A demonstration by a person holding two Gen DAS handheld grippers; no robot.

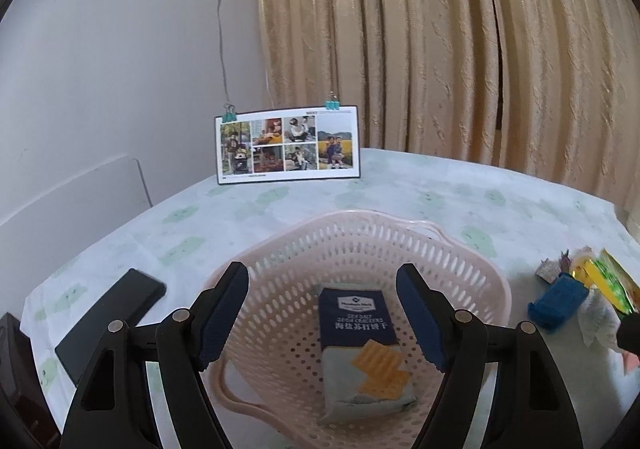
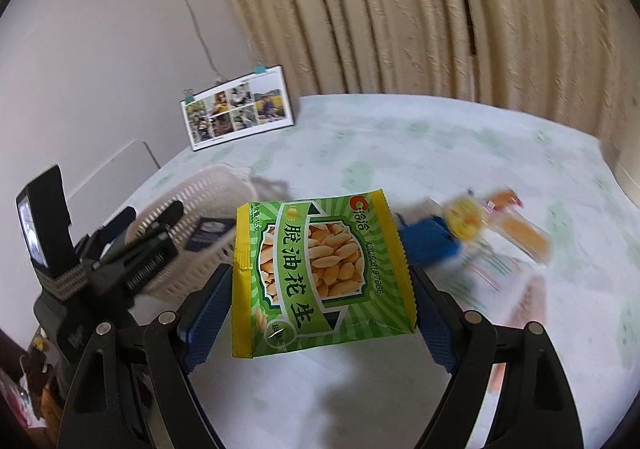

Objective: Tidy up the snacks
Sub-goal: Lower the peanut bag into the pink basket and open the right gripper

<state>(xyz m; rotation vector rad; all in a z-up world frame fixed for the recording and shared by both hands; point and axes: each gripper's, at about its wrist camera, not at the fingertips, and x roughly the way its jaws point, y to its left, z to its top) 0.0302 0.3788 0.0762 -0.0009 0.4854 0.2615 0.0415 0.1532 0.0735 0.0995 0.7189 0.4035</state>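
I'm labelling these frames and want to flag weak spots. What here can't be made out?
- Loose snacks on the table, right wrist view: motion blur smears their labels.
- Cracker packet in the pink basket, left wrist view: its lower end is hidden by the basket's near rim.
- Black flat object, left wrist view: partly behind the left claw; unidentifiable.
- Peanut bag in the right claw: it covers the table beneath.
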